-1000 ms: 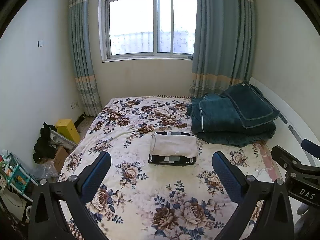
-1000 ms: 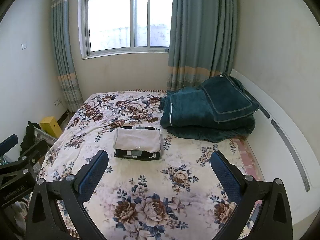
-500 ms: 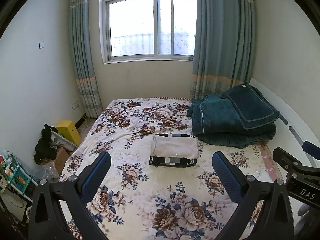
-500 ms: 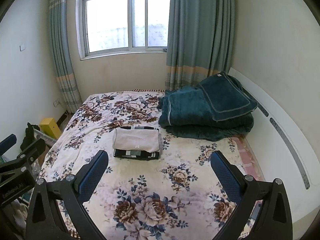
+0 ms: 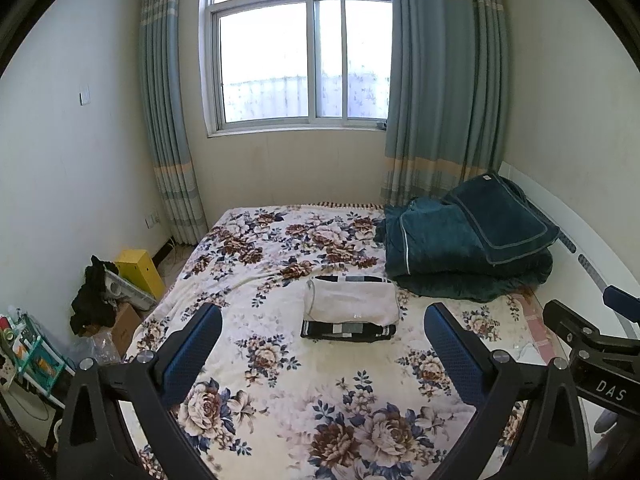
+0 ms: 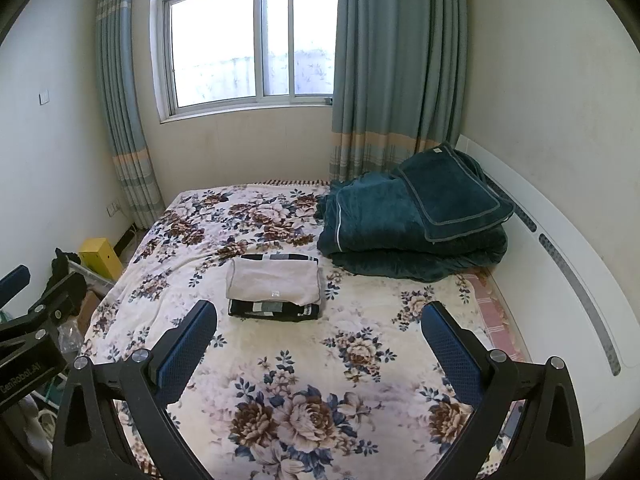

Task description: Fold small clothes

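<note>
The left gripper [image 5: 322, 320] has its blue-padded fingers [image 5: 192, 346] spread wide, holding and touching nothing. The right gripper [image 6: 320, 318] is likewise spread wide and empty above the floral-patterned bedspread [image 6: 304, 384]. A folded pale beige garment [image 6: 274, 282] lies atop a folded black-and-white garment [image 6: 276, 309] mid-bed, well apart from both grippers. A folded dark teal quilt [image 6: 412, 228] sits near the white headboard [image 6: 560, 264]. Teal curtains [image 6: 396, 68] flank the window [image 6: 248, 40].

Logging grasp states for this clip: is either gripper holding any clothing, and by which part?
Nothing is held. Left gripper and right gripper both hover open above the bed, apart from the folded clothes stack.
</note>
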`<act>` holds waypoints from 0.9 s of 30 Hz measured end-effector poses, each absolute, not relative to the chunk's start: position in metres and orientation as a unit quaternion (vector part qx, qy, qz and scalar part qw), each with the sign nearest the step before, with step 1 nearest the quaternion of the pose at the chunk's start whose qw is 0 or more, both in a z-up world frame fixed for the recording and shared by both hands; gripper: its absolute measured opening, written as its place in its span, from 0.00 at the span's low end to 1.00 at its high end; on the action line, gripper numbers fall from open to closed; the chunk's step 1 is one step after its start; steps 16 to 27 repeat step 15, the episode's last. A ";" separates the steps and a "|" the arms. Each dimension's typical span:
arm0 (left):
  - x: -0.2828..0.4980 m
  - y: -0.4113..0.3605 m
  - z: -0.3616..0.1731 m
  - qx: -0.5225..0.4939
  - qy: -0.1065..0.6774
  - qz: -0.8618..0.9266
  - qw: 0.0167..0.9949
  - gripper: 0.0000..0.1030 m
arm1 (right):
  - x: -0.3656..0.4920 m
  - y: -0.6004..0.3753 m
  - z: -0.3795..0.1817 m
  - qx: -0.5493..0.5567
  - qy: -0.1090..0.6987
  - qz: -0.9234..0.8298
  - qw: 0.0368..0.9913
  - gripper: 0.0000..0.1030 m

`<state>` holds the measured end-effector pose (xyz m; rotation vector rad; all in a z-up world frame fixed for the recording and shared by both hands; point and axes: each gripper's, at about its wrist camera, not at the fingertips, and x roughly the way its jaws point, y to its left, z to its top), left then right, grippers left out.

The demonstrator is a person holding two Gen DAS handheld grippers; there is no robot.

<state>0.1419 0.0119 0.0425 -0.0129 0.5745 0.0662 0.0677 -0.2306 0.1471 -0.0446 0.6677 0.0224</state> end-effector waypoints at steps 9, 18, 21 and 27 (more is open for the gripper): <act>0.140 0.012 0.044 -0.006 0.281 0.032 0.959 1.00 | 0.063 -0.231 0.148 -0.020 0.326 0.009 0.945 1.00; 0.138 0.013 0.045 -0.005 0.279 0.033 0.960 1.00 | 0.061 -0.231 0.147 -0.018 0.326 0.009 0.945 1.00; 0.138 0.013 0.045 -0.005 0.279 0.033 0.960 1.00 | 0.061 -0.231 0.147 -0.018 0.326 0.009 0.945 1.00; 0.138 0.013 0.045 -0.005 0.279 0.033 0.960 1.00 | 0.061 -0.231 0.147 -0.018 0.326 0.009 0.945 1.00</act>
